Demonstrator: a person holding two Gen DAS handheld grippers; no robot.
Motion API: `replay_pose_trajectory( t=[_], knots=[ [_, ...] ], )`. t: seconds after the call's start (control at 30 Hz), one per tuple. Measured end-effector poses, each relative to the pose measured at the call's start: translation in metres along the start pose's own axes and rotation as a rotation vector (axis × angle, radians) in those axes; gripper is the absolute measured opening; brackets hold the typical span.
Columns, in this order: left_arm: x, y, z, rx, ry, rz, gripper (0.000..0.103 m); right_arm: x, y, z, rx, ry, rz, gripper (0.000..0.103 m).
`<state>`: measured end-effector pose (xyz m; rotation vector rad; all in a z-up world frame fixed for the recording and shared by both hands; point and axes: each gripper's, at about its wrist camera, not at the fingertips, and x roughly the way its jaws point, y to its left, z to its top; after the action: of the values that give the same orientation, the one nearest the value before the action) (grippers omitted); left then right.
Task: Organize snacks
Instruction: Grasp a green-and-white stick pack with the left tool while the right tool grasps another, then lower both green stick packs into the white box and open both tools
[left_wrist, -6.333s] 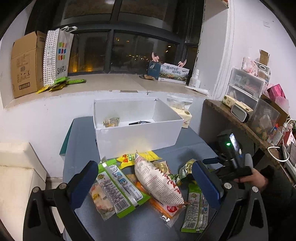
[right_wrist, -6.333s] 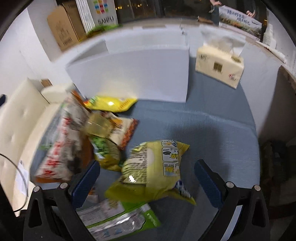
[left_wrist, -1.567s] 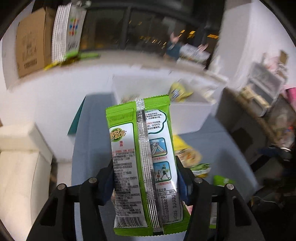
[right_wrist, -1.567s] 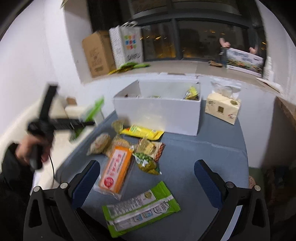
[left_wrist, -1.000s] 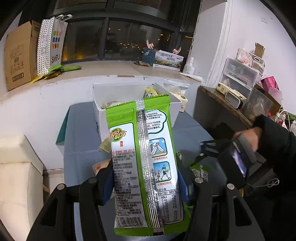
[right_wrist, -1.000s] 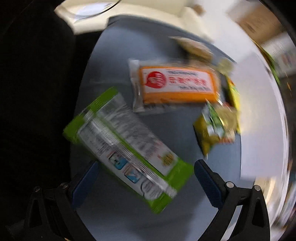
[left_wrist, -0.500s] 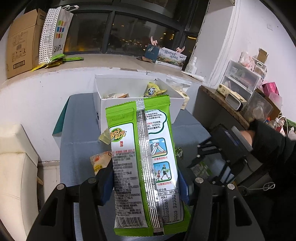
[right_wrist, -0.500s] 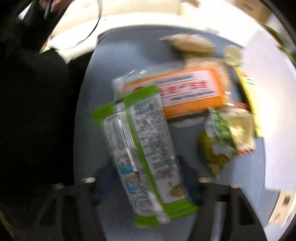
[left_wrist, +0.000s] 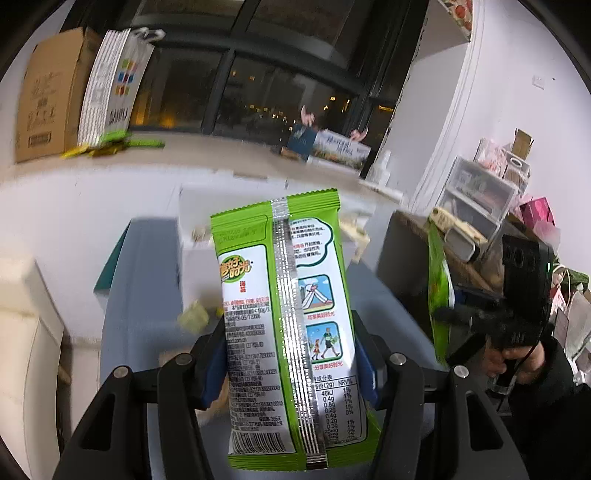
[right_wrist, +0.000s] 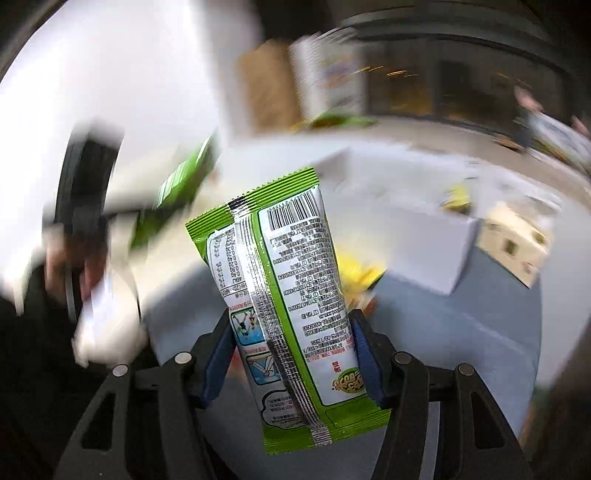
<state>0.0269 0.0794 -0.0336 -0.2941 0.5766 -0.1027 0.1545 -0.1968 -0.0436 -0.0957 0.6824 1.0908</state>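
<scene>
Behind a grey table (left_wrist: 147, 295) holding a white box (right_wrist: 424, 251), dark windows fill the room. Each hand-held gripper clamps an upright green snack packet: left gripper (left_wrist: 290, 365) grips one packet (left_wrist: 284, 317), right gripper (right_wrist: 291, 358) another packet (right_wrist: 288, 295), both above the table.

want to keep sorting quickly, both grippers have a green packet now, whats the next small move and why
Probably carry the left gripper's green packet forward over the white box and release it; both packets are clamped and clear of the table. The right gripper, jaws just closed on its packet, can follow.
</scene>
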Motion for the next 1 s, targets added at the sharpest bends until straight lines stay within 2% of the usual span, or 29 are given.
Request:
replay_pose_trajectory(
  t=[0.13, 0.3, 0.47, 0.63, 0.67, 0.73, 0.77, 0.8, 0.87, 0.93, 1.0],
  knots=[
    [0.022, -0.006, 0.043, 0.024, -0.046, 0.006, 0.062, -0.003, -0.022, 0.049, 0.134, -0.068, -0.141, 0.065],
    [0.066, 0.006, 0.104, 0.038, -0.066, 0.034, 0.062, 0.029, -0.042, 0.102, 0.191, -0.107, -0.176, 0.065],
    [0.125, 0.033, 0.152, 0.007, -0.014, 0.11, 0.062, 0.077, -0.07, 0.142, 0.234, -0.039, -0.183, 0.065],
    [0.174, 0.053, 0.169, 0.002, 0.05, 0.158, 0.062, 0.136, -0.098, 0.166, 0.211, 0.051, -0.257, 0.065],
    [0.181, 0.054, 0.169, 0.007, 0.06, 0.172, 0.067, 0.143, -0.102, 0.168, 0.219, 0.065, -0.254, 0.065],
    [0.198, 0.059, 0.169, 0.02, 0.112, 0.209, 0.086, 0.16, -0.108, 0.172, 0.226, 0.091, -0.266, 0.066],
    [0.202, 0.061, 0.167, 0.025, 0.129, 0.243, 0.103, 0.164, -0.108, 0.171, 0.222, 0.096, -0.268, 0.07],
    [0.203, 0.062, 0.164, 0.033, 0.131, 0.265, 0.103, 0.169, -0.108, 0.171, 0.218, 0.105, -0.269, 0.075],
    [0.206, 0.064, 0.159, 0.038, 0.138, 0.282, 0.103, 0.177, -0.112, 0.168, 0.218, 0.13, -0.313, 0.103],
    [0.207, 0.069, 0.155, 0.019, 0.152, 0.271, 0.103, 0.182, -0.112, 0.164, 0.202, 0.16, -0.353, 0.103],
    [0.206, 0.072, 0.152, 0.007, 0.155, 0.278, 0.103, 0.182, -0.113, 0.159, 0.207, 0.159, -0.35, 0.103]
  ],
)
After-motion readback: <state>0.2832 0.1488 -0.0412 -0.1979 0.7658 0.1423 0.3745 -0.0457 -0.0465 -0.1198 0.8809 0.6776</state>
